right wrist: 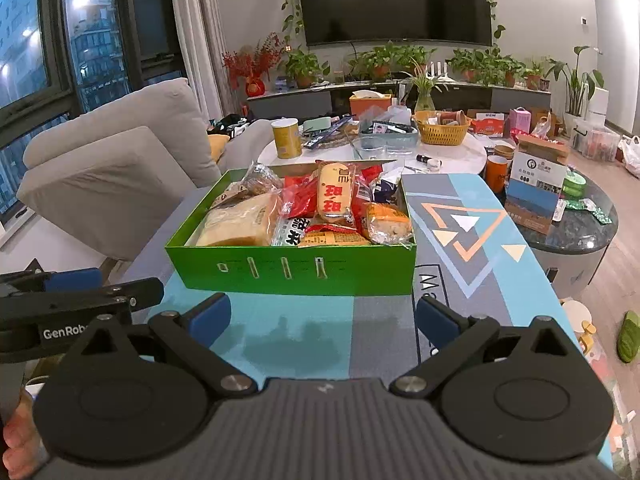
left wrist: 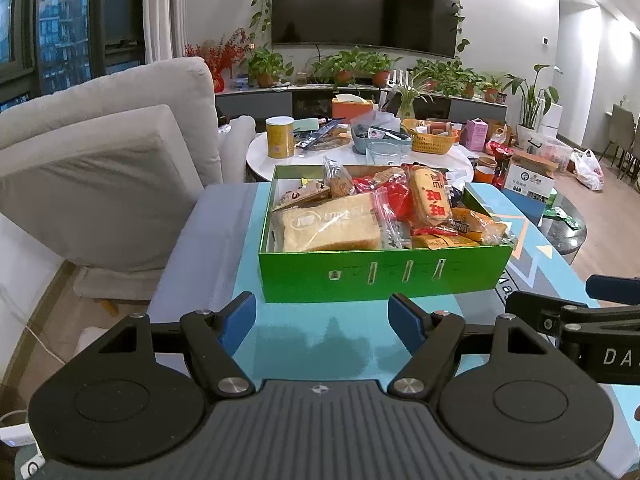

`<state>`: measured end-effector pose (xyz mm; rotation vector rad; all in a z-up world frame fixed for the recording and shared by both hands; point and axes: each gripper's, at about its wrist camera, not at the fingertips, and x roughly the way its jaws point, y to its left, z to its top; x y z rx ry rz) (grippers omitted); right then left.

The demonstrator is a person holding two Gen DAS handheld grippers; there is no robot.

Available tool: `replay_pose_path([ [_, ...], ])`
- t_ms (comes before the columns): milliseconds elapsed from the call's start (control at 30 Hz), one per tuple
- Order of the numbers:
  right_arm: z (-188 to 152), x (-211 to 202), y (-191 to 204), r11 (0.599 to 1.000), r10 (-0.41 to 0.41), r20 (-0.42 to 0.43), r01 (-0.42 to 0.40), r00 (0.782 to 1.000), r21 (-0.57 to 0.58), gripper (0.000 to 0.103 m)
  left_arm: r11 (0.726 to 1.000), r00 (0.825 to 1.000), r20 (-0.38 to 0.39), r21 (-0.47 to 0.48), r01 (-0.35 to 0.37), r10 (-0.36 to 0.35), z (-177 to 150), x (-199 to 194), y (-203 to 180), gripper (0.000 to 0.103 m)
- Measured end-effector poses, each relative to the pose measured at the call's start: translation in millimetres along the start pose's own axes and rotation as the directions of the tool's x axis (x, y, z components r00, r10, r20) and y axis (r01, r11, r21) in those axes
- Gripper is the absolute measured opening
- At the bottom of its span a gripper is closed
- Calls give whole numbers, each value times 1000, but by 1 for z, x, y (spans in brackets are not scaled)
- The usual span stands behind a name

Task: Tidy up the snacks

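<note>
While both tools hang above the near end of the blue patterned mat [right wrist: 460, 232], the shallow green cardboard box [left wrist: 384, 270] of snacks stands just ahead of them, flat on that mat and apart from both tools.

Left gripper [left wrist: 322, 314]: blue-padded fingers spread wide, with only bare mat between them. It points at the box's near wall, towards the left half of that wall. From the right wrist camera its black arm enters at the left edge.

Right gripper [right wrist: 324, 316]: fingers likewise spread and empty, aimed at the right half of the same wall. Its black arm crosses the right edge of the left wrist view, so the two tools lie side by side.

Box contents: a clear-wrapped slab of pale sliced bread [left wrist: 330, 226] in the near left corner; a long orange-yellow packet with red characters [left wrist: 432, 200] leaning upright near the middle; red foil packets [right wrist: 300, 196] behind and beside it; an orange-wrapped bun [right wrist: 388, 220] at the near right corner.

Background: a round white table [left wrist: 264, 152] crowded with a yellow tin [left wrist: 280, 137] and a yellow woven basket [left wrist: 434, 140]; a grey cushioned sofa [left wrist: 100, 160] at left; a dark wall-mounted television [left wrist: 364, 4] above potted plants.
</note>
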<state>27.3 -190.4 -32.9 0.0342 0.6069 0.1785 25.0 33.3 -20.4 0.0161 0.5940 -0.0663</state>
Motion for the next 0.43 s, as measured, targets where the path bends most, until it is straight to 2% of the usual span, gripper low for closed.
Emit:
replay_pose_path([
  [267, -1, -1, 1, 1000, -5, 2, 5, 1000, -3, 81, 1000, 1000, 4, 13, 3, -3, -1, -1, -4, 71],
  [433, -2, -2, 2, 1000, -12, 3, 12, 1000, -9, 81, 1000, 1000, -6, -12, 8, -8, -1, -2, -2, 71],
])
